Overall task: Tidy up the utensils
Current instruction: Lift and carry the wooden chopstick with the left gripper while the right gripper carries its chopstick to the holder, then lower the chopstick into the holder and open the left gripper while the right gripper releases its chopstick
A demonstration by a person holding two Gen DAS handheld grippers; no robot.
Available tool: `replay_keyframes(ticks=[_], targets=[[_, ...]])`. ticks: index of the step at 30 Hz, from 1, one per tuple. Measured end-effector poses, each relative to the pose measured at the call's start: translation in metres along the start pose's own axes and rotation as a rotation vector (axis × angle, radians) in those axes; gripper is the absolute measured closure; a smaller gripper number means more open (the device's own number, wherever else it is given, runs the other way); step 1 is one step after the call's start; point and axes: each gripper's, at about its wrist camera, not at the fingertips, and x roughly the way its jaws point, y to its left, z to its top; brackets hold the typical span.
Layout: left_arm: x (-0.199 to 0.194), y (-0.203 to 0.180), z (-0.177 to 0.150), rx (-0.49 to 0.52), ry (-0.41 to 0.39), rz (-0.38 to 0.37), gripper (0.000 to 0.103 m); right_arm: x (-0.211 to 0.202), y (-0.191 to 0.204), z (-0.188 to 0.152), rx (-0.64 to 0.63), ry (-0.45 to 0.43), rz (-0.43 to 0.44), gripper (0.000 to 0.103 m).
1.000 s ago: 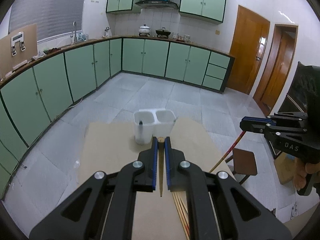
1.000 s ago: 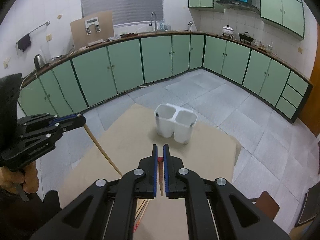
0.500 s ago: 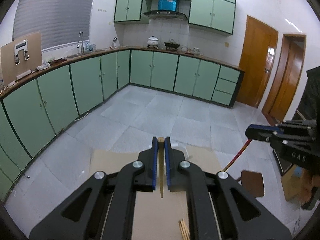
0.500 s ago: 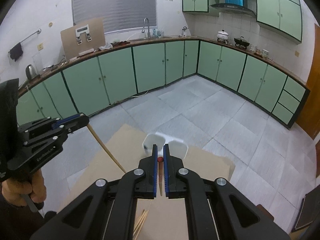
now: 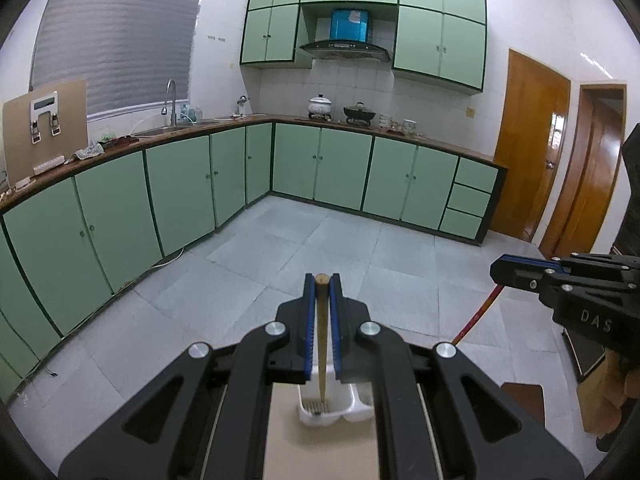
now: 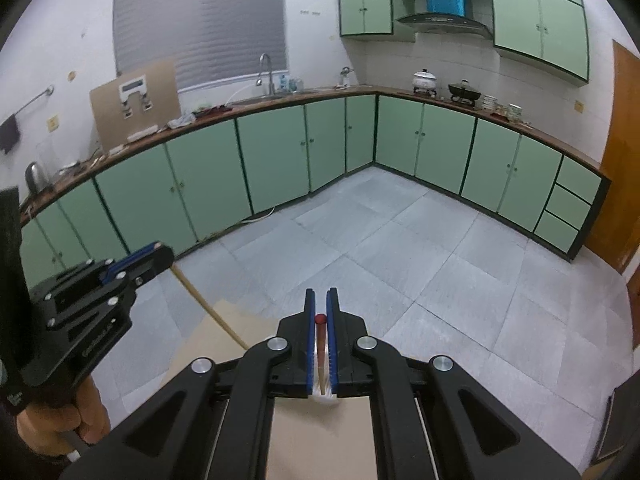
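My left gripper (image 5: pixel 321 278) is shut on a plain wooden chopstick (image 5: pixel 321 344) that hangs point-down over the left compartment of a white two-compartment holder (image 5: pixel 316 416). The holder stands on a beige table (image 5: pixel 320 448). My right gripper (image 6: pixel 320 292) is shut on a red-tipped chopstick (image 6: pixel 320 340), with a sliver of the white holder (image 6: pixel 326 396) showing under its fingers. Each gripper appears in the other's view: the right gripper (image 5: pixel 516 272) with its red chopstick (image 5: pixel 476 316), and the left gripper (image 6: pixel 160 254) with its wooden chopstick (image 6: pixel 208 308).
A brown stool (image 5: pixel 520 396) stands beyond the table's right side. Green cabinets (image 5: pixel 180 192) line the walls around a grey tiled floor (image 6: pixel 400 248). Wooden doors (image 5: pixel 528 144) are at the far right. A hand (image 6: pixel 68 420) grips the left tool's handle.
Both grippers rose and moved forward with their chopsticks. The white holder, earlier ahead of the fingers, now lies beneath them, mostly hidden by the jaws.
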Motion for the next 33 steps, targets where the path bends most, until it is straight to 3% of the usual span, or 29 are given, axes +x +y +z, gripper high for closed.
replay_keyframes(ticks=[9,16,25,26,28,33], targets=[[0.065,0.017,-0.041,-0.040,0.053,-0.013,0.097,0.078,-0.034,-0.035,0.096,0.065,0.023,0.098],[0.090,0.033,-0.072,-0.079,0.094,-0.003,0.096,0.107,-0.052,-0.062,0.170,0.109,0.054,0.098],[0.070,0.043,-0.082,-0.064,0.086,0.029,0.089,0.095,-0.067,-0.081,0.201,0.104,0.046,0.093],[0.065,0.044,-0.082,-0.059,0.080,0.031,0.087,0.090,-0.068,-0.081,0.201,0.097,0.045,0.088],[0.049,0.045,-0.082,-0.048,0.055,0.048,0.070,0.080,-0.069,-0.083,0.198,0.079,0.035,0.079],[0.006,0.045,-0.090,-0.051,0.023,0.041,0.066,0.048,-0.068,-0.094,0.200,0.041,0.039,0.078]])
